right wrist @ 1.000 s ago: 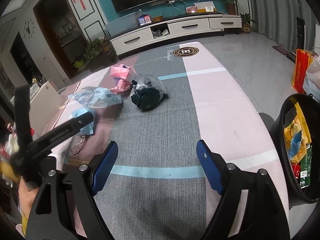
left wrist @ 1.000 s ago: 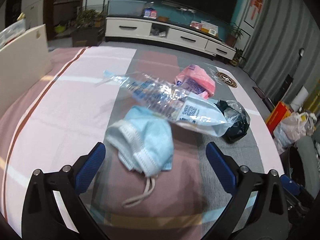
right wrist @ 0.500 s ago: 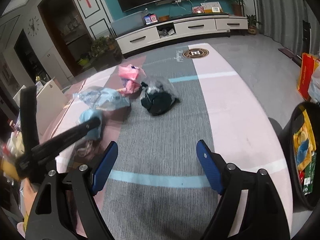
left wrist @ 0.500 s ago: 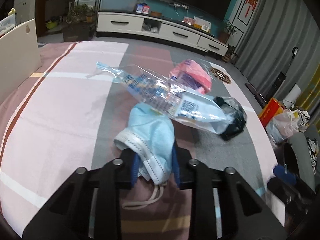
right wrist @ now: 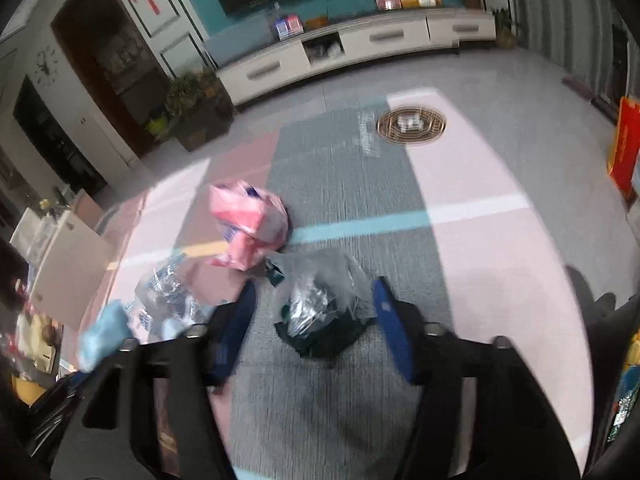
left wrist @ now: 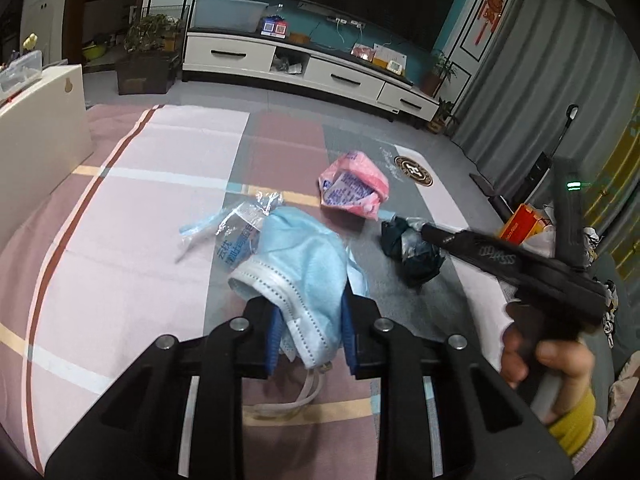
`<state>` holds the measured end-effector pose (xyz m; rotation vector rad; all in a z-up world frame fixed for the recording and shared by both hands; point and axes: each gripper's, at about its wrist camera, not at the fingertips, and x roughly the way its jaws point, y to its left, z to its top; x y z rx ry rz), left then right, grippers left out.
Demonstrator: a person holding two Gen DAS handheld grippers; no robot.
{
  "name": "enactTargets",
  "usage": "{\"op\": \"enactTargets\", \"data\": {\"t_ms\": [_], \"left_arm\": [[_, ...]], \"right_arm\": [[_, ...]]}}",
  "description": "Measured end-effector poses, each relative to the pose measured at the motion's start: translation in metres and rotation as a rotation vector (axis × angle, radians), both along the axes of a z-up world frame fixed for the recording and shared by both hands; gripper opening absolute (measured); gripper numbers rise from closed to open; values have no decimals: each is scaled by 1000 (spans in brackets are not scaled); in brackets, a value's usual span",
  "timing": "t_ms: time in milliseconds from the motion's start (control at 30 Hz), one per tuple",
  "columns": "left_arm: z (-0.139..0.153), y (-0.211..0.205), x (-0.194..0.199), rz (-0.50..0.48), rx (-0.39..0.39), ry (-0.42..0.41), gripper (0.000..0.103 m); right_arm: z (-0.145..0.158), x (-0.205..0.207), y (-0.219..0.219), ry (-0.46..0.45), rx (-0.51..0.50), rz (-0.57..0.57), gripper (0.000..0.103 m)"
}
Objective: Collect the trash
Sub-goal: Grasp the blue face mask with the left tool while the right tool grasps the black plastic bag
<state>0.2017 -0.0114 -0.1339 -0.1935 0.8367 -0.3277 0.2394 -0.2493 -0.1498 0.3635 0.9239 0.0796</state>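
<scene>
My left gripper (left wrist: 308, 328) is shut on a light blue face mask (left wrist: 300, 256) and holds it above the striped rug; its ear loops (left wrist: 304, 394) hang below. A clear plastic wrapper (left wrist: 236, 236) lies behind the mask. A pink packet (left wrist: 354, 188) lies further back. A dark bag in clear plastic (left wrist: 412, 246) lies to the right. In the right wrist view my right gripper (right wrist: 316, 320) is open, its blue pads on either side of that dark bag (right wrist: 324, 312). The pink packet (right wrist: 248, 228) and the wrapper (right wrist: 168, 296) lie to its left.
A white TV cabinet (left wrist: 304, 70) stands along the far wall. A white board (left wrist: 40, 132) stands at the rug's left edge. A red box (left wrist: 520, 224) and bags sit off the rug's right side. A round emblem (right wrist: 412, 124) marks the rug's far end.
My left gripper has lifted the mask off the rug, away from the wrapper. My right gripper has moved forward and left; its pads now flank the dark bag.
</scene>
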Motion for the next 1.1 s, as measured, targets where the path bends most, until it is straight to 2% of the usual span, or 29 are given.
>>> {"op": "enactTargets", "data": {"t_ms": [33, 100, 167, 300, 600, 833, 1100], "left_arm": [[2, 1, -1, -2, -10, -5, 26], [6, 1, -1, -6, -19, -11, 26], [9, -2, -3, -17, -23, -18, 26], [18, -10, -12, -48, -30, -38, 26], [30, -48, -54, -147, 14, -83, 26], [28, -96, -92, -276, 65, -101, 26], [26, -145, -127, -416, 54, -80, 26]], "right_arm": [[-7, 4, 0, 23, 0, 2, 46], [-7, 3, -1, 8, -10, 0, 37], [-2, -5, -5, -7, -2, -20, 23], [13, -36, -10, -73, 3, -39, 20], [59, -156, -42, -232, 14, -100, 20], [54, -215, -78, -240, 30, -207, 20], [51, -241, -118, -237, -9, -289, 21]]}}
